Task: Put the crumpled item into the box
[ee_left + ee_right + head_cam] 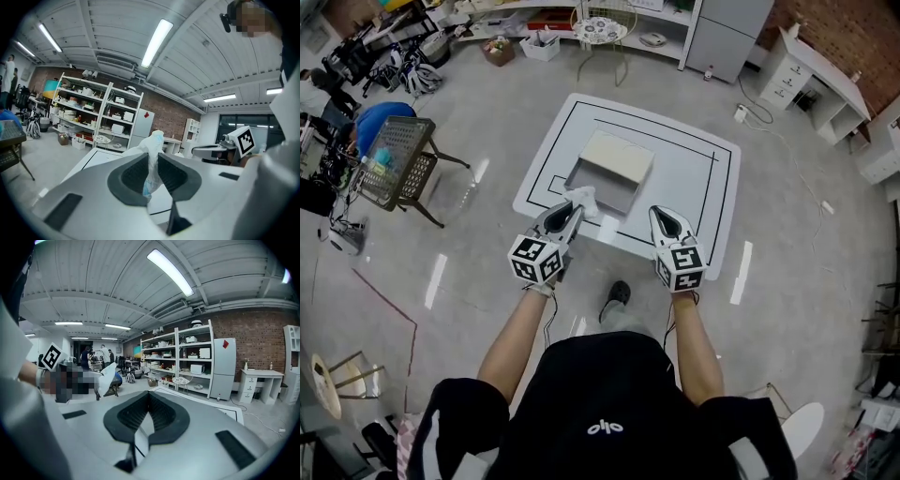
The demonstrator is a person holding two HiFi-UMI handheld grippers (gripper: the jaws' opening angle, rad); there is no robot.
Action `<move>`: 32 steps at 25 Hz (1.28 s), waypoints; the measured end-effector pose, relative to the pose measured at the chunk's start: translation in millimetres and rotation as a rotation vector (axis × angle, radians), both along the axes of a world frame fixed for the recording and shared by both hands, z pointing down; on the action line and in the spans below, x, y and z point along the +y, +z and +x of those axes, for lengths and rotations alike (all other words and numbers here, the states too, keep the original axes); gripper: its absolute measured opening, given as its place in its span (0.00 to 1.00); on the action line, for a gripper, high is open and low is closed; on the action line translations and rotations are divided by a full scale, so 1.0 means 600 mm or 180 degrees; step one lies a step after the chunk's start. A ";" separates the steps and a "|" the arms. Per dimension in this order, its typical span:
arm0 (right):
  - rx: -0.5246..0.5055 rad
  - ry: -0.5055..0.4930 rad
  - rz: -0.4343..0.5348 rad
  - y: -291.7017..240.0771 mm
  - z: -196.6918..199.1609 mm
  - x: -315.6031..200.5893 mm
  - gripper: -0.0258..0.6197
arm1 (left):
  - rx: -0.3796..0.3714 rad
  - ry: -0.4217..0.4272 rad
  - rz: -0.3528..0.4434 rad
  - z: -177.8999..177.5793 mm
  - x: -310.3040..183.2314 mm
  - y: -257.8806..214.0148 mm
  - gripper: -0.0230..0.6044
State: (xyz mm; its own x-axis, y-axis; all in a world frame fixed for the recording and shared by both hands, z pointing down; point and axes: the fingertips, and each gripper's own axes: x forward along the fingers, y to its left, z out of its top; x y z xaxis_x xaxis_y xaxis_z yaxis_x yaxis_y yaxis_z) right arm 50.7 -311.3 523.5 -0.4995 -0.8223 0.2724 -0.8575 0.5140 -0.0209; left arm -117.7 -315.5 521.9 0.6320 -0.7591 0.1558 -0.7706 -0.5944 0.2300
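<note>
A white crumpled item (pixel 584 200) with a pale blue patch is pinched between the pads of my left gripper (pixel 571 210). It hangs just above the near left corner of the open box (pixel 602 184), whose cream lid (pixel 619 156) stands up at the back. The left gripper view shows the crumpled item (pixel 153 149) rising out of my left gripper (pixel 152 158), which is shut on it. My right gripper (pixel 662 215) hovers level with it, to the right of the box, jaws shut with nothing in them. The right gripper view shows my right gripper (pixel 147 397) with its tips touching and the crumpled item (pixel 107 376) off to the left.
The box sits on a low white table (pixel 694 187) marked with black lines. A wire-mesh cart (pixel 396 161) stands at the left. Shelves (pixel 183 359) and a small round table (pixel 600 32) line the far wall, with white cabinets (pixel 811 70) at the right.
</note>
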 end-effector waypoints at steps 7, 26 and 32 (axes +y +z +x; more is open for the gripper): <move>0.0027 -0.0062 -0.0109 0.025 0.014 -0.091 0.05 | -0.0049 0.0005 -0.0155 0.023 -0.087 0.040 0.14; 0.0080 0.0018 -0.0447 0.105 0.002 -0.172 0.05 | -0.0421 0.0476 -0.0565 0.053 -0.209 0.159 0.14; 0.0033 0.0344 -0.0634 0.144 -0.003 -0.195 0.05 | -0.0570 0.0883 -0.0754 0.060 -0.244 0.207 0.14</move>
